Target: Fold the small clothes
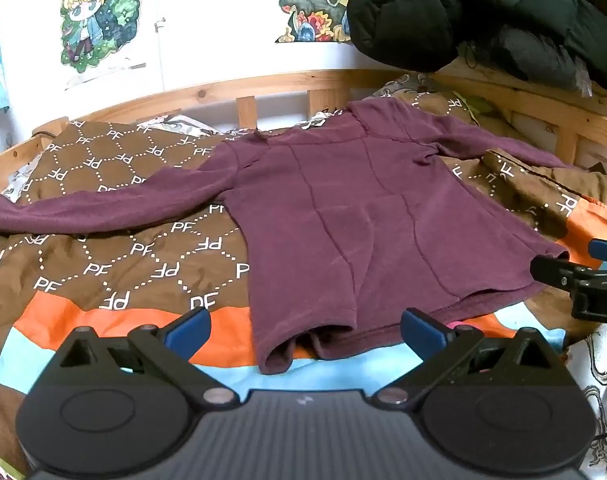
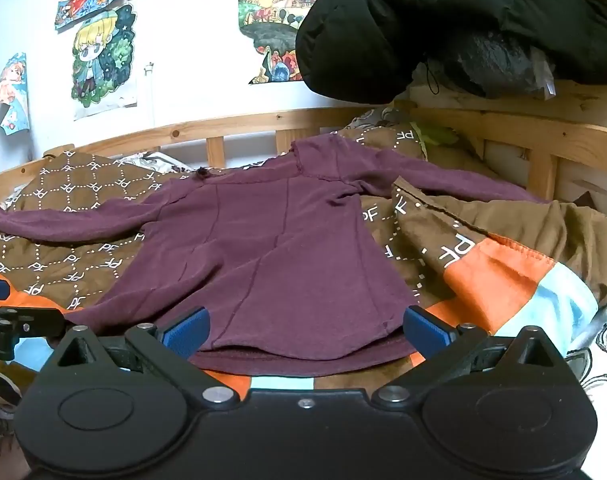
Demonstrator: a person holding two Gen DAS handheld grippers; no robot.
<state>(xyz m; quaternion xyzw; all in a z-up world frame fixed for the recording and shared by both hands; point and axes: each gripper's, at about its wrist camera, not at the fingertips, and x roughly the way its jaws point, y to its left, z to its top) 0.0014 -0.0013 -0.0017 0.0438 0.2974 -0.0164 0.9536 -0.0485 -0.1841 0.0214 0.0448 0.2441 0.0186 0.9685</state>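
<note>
A small maroon long-sleeved top lies spread flat on a brown patterned blanket, sleeves stretched out left and right, hem toward me. My left gripper is open just short of the hem's left part, nothing between its blue pads. My right gripper is open too, hovering at the hem's right part with the cloth edge lying between and below its pads, not pinched. Each gripper shows at the edge of the other's view: the right gripper on the right, the left gripper on the left.
The blanket has orange and light-blue bands at the near edge and a folded-over corner at right. A wooden bed rail runs behind. A black puffy jacket sits on the rail at upper right. Posters hang on the wall.
</note>
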